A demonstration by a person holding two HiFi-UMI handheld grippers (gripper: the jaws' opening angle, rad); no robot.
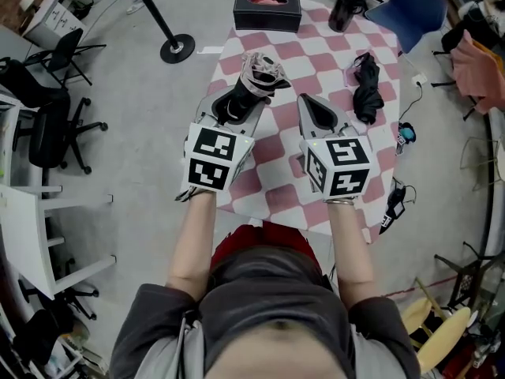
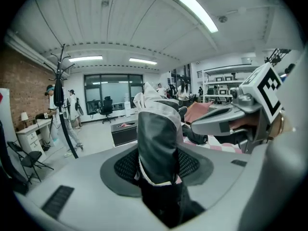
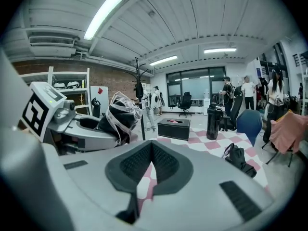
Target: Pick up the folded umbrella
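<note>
Left claw (image 1: 237,107): clamped on grey-and-black folded fabric umbrella (image 1: 260,73), held up off the pink-and-white checked tabletop (image 1: 309,54).
Right claw (image 1: 319,110): pads together, nothing between.
Second umbrella, black, folded (image 1: 365,85): lying on tabletop's right side, apart from both claws.
Black rectangular tissue box (image 1: 267,10): far edge.

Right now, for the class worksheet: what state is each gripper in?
The left gripper is closed on the folded umbrella.
The right gripper is closed, with nothing between its jaws.
</note>
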